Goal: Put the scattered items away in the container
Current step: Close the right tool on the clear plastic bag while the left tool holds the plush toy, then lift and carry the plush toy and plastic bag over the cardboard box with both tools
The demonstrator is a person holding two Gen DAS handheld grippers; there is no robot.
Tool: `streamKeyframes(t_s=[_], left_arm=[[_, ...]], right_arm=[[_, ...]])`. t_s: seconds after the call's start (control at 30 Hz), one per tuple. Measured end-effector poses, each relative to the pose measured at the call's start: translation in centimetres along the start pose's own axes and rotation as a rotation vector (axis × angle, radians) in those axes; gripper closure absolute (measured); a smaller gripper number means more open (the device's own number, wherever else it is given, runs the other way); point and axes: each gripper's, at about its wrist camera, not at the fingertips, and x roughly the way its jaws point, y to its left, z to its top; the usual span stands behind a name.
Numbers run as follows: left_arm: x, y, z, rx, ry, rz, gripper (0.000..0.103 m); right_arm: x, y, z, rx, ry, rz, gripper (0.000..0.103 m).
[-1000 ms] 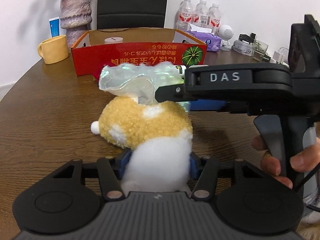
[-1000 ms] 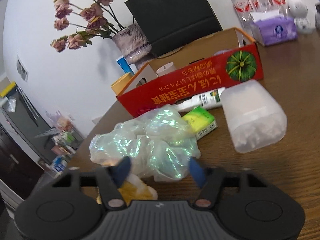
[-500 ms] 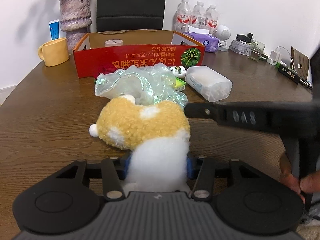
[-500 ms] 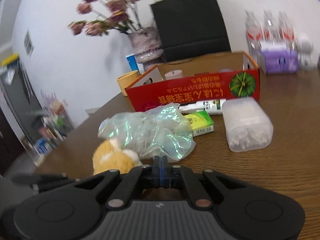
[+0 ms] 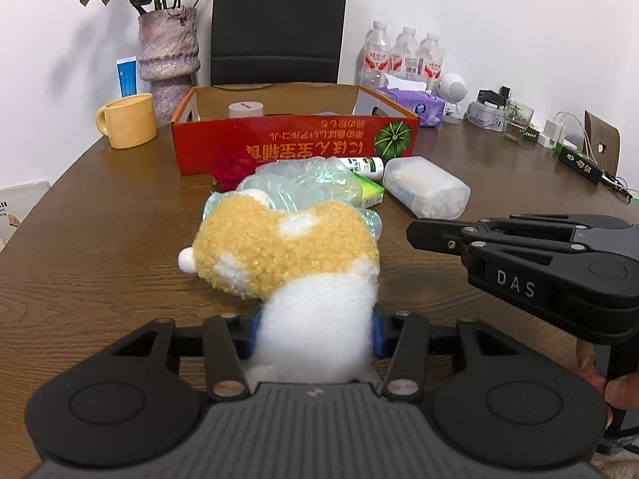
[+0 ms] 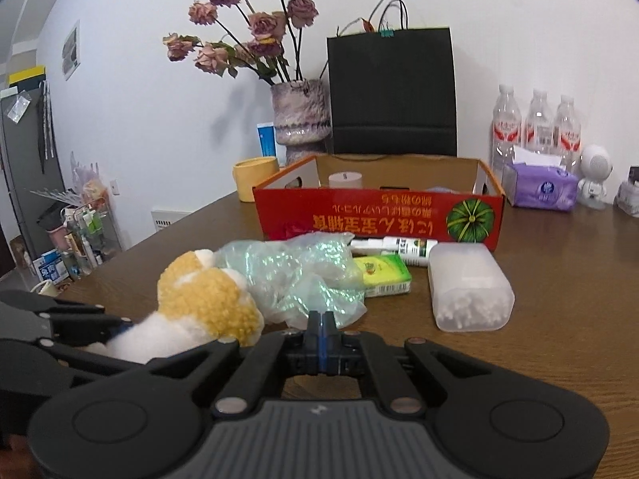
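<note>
Left wrist view: the left gripper (image 5: 315, 329) has its jaws narrowed onto the white end of the plush toy (image 5: 285, 253), pads pressing into the fabric on both sides; the toy lies on the table (image 5: 100, 247), touching the crinkled plastic bag (image 5: 303, 181) behind it. The red cardboard box (image 5: 295, 145), the container, stands farther back with a small roll already inside. The right gripper (image 5: 419, 233) hangs to the right, apart from the toy. Right wrist view: the right gripper (image 6: 322, 337) has its jaws fully together with nothing between them, just short of the plastic bag (image 6: 303, 275); a green packet (image 6: 385, 275), a white tube (image 6: 393, 245) and a clear plastic case (image 6: 469, 289) lie between it and the red cardboard box (image 6: 379, 219). Judgement: the step in hand is securing the toy for transfer; the next move calls for lifting it clear of the bag and carrying it over the box's near wall. Against the frames a second earlier, the right gripper then had the bag between parted fingers; it is now closed, empty and drawn back, with the bag lying on the table.
</note>
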Motion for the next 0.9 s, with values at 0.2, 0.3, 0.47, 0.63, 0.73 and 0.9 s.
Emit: streamKeyframes(t_s=[0.2,0.3,0.47,0.63,0.73,0.9], left_arm=[[-0.5,0.4,-0.4,-0.012,0.004,0.001,0.055],[-0.8,0.8,-0.5,-0.014,0.001,0.013,0.055],[-1.4,2.2,-0.9,-0.012,0.004,0.042,0.055],[-1.7,4.5,-1.1,-0.027,0.008,0.076,0.055],[-1.7,5.7,-1.1,-0.009,0.015,0.086,0.055],[-1.1,7.4,-1.0,0.031,0.029,0.099,0.055]], right_arm=[[-0.2,-0.1,0.1,0.046,0.002,0.04,0.091],[-0.1,0.3,0.1,0.03,-0.002,0.005,0.065],[0.7,2.2,0.2,-0.097,0.0,-0.046,0.03],[2.2,5.7,0.1,-0.315,-0.011,-0.115,0.021],[3.4,7.0,0.3,-0.406,-0.01,-0.144,0.018],[6.1,8.2,0.4,-0.52,0.04,-0.171,0.017]])
